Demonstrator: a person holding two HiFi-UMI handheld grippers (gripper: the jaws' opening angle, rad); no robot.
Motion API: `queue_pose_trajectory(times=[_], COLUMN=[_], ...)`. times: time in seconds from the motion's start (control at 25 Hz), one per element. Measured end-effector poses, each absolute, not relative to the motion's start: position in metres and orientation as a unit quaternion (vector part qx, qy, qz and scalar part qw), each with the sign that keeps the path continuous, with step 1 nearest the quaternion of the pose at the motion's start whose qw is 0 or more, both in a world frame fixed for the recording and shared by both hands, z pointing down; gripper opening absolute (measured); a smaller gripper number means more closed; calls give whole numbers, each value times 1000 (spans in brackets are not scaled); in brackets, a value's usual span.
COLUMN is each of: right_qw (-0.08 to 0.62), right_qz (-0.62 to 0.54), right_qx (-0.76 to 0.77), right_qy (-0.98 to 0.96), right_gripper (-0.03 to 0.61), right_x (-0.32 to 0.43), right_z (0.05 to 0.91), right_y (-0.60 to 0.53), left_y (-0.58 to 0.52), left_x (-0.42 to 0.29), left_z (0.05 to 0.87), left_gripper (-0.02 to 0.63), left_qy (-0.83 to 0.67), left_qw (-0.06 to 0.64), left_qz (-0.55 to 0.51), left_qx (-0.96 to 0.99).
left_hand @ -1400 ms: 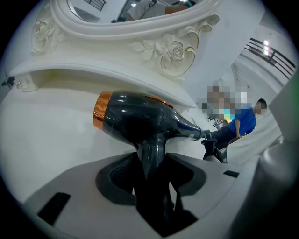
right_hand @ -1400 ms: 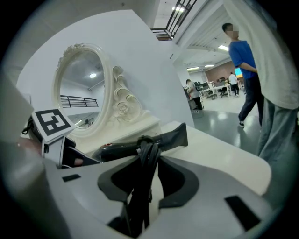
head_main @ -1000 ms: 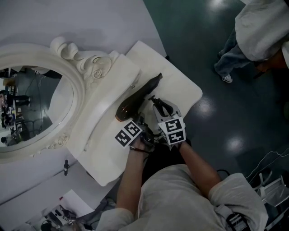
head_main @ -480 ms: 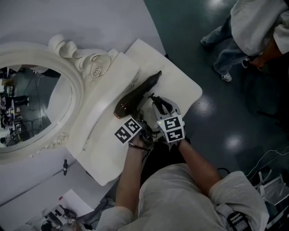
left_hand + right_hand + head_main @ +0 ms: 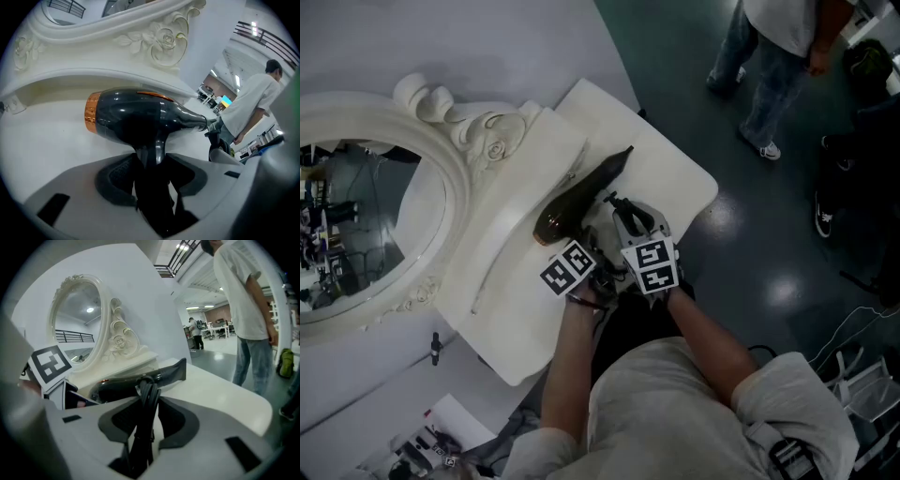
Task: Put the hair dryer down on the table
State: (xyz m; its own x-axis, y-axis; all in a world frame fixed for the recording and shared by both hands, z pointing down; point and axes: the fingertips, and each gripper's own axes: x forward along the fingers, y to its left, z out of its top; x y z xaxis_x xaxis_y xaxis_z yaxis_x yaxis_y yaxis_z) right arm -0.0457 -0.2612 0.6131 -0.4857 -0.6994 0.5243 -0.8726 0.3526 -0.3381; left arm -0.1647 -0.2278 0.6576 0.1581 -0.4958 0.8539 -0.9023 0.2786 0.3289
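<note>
A dark hair dryer [image 5: 581, 192] with an orange rear ring lies slantwise over the white table [image 5: 675, 169], nozzle toward the far right. In the left gripper view its body [image 5: 140, 117] sits just above the tabletop; I cannot tell if it touches. My left gripper [image 5: 152, 161] is shut on the dryer's handle, which runs down between the pads. My right gripper [image 5: 147, 413] is shut on the bundled black cord [image 5: 146, 399], just right of the dryer [image 5: 136, 380]. In the head view both grippers, left [image 5: 591, 248] and right [image 5: 623, 214], sit side by side at the table's near edge.
An ornate white oval mirror [image 5: 375, 206] on a raised white base [image 5: 525, 169] stands just left of the dryer. The table's edge drops to a dark floor at the right. A person [image 5: 778, 66] stands on that floor at the upper right.
The dryer and both grippers hold almost the same place and grip. The person on the floor at the right has walked toward the top of the view.
</note>
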Motion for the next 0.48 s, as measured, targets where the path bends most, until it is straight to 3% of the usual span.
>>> queue_pose_trajectory(times=[0.48], right_qw=[152], right_qz=[289], right_qx=[492], right_qy=[-807], right_gripper=[120], right_x=[-46], right_z=[614], right_y=[-261], left_y=[-222], left_x=[-164], left_z=[651], left_gripper=[189], left_qy=[-612], left_qw=[502], left_qz=[195], left_qx=[579])
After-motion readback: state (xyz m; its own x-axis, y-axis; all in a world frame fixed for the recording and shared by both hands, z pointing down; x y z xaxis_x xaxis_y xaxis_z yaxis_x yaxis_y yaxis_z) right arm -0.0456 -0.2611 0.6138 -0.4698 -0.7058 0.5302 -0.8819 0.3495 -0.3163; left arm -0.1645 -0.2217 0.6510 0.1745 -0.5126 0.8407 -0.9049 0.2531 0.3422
